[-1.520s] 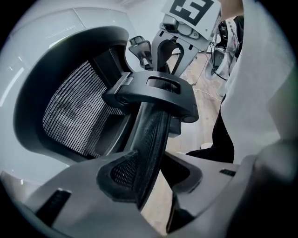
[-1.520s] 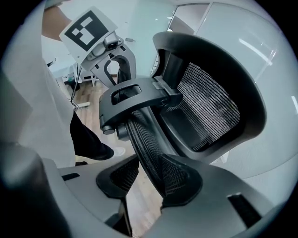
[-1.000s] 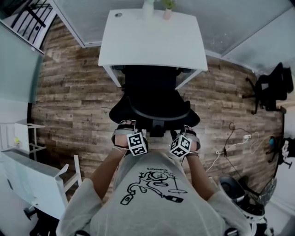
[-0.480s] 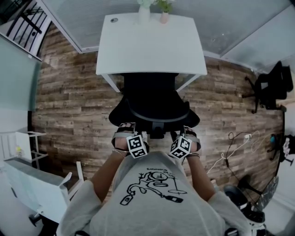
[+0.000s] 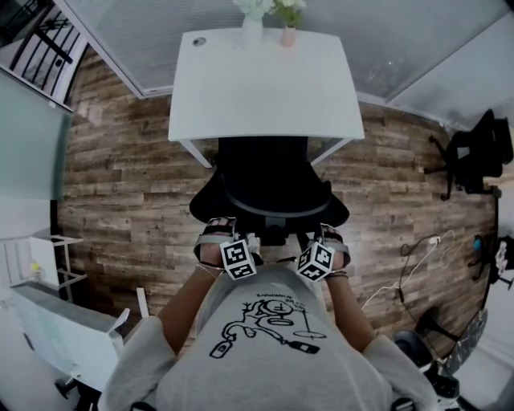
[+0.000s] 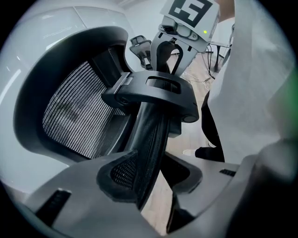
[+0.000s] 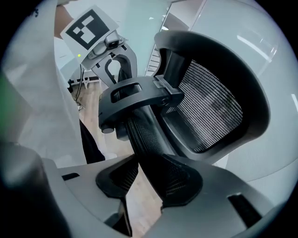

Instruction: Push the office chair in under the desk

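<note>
The black office chair [image 5: 269, 181] stands at the white desk [image 5: 265, 80], its seat partly under the desk's front edge. Both grippers are at the back of its mesh backrest [image 6: 79, 116]. My left gripper [image 5: 233, 247] [image 6: 153, 181] is closed over the backrest's curved left rim [image 6: 151, 139], which runs up between its jaws. My right gripper [image 5: 319, 247] [image 7: 144, 179] grips the right rim [image 7: 149, 139] the same way. A black bracket [image 6: 153, 95] sits on the backrest's spine between them. Each gripper view shows the other gripper beyond the bracket.
Two small plant pots [image 5: 269, 20] stand at the desk's far edge against a glass wall. Another black chair [image 5: 474, 148] is at the right, with cables [image 5: 405, 265] on the wood floor. A white rack [image 5: 40, 253] and a white cabinet [image 5: 64, 337] stand at the left.
The chair has rolled a little further under the desk, with both grippers still on its backrest. The person has followed it forward, so the desk looks nearer.
</note>
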### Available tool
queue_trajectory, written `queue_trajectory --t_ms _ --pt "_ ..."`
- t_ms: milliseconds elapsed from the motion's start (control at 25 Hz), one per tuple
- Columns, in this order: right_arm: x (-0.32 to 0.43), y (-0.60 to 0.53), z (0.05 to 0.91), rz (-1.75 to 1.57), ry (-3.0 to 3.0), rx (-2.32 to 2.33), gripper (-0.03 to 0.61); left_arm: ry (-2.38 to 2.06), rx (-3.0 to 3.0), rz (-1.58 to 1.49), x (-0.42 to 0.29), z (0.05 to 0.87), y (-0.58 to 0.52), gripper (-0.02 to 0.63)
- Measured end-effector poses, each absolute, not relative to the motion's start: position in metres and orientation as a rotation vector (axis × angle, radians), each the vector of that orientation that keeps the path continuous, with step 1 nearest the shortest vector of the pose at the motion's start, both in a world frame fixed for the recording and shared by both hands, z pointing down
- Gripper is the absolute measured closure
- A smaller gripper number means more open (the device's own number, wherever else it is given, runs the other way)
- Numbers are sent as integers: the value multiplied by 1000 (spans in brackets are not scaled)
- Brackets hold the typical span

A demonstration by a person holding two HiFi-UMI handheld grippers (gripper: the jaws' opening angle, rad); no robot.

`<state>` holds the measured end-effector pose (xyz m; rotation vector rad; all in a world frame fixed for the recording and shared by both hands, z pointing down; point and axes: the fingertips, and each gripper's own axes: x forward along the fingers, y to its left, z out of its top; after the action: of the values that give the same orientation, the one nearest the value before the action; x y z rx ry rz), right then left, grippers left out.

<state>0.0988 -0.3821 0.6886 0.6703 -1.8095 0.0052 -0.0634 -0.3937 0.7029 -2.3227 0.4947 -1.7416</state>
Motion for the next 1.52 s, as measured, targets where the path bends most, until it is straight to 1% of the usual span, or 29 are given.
queue_trajectory --t_ms 600,1000,1520 --pt "111 -429 688 -43 -1799 664 410 557 -2291 -1751 -51 698 -441 465" --pt "142 -446 690 -50 -1773 615 410 547 -2321 -1744 -20 696 -450 465" --pt "163 -461 688 -89 -1771 604 408 559 -2322 -1752 1 695 -456 465"
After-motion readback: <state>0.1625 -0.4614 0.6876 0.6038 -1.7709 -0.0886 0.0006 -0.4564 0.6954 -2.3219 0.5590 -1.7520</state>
